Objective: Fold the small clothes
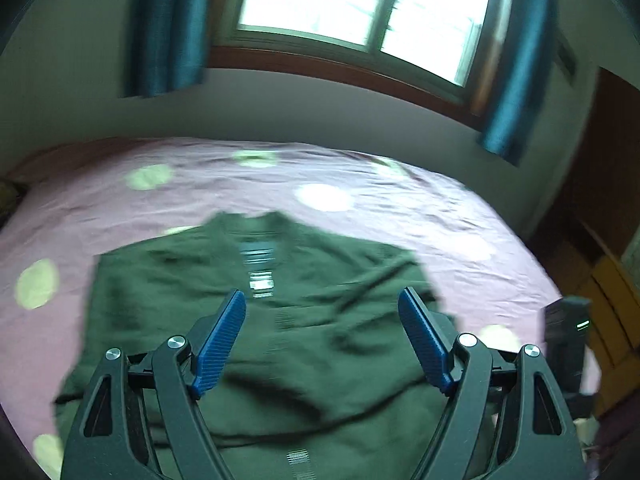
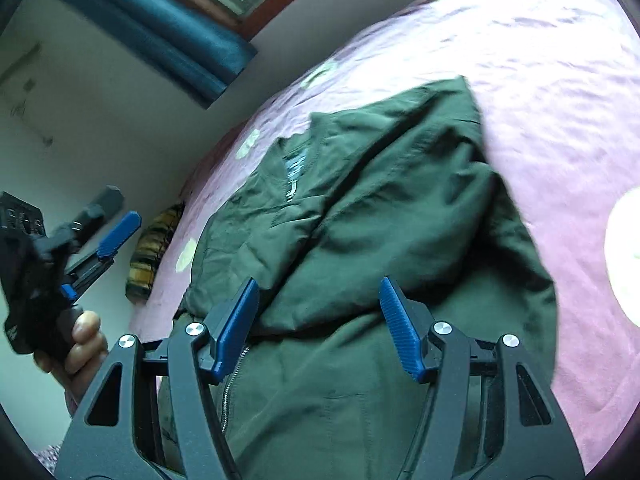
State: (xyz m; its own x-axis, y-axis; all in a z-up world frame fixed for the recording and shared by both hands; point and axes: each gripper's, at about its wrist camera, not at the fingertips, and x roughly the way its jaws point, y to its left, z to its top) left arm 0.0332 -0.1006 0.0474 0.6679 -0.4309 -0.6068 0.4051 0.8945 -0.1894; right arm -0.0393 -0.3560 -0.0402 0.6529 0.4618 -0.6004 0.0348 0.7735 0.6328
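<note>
A dark green zip jacket [image 1: 304, 320] lies spread on the pink bed sheet [image 1: 400, 200], collar toward the far wall, with both sides folded in over the front. My left gripper [image 1: 322, 300] hovers open and empty above its middle. My right gripper [image 2: 318, 288] is open and empty above the jacket [image 2: 360, 220] near its lower part, by the zip. The left gripper [image 2: 100, 240] also shows in the right wrist view, held in a hand at the left, off the jacket. Part of the right gripper body [image 1: 566, 340] shows at the right edge of the left wrist view.
The sheet has pale round spots [image 1: 324, 197]. A wall with a window [image 1: 360, 0] and teal curtains [image 1: 168, 28] stands behind the bed. A striped yellow-dark cloth [image 2: 154, 248] lies at the bed's far left edge. Wooden furniture [image 1: 608, 280] stands to the right.
</note>
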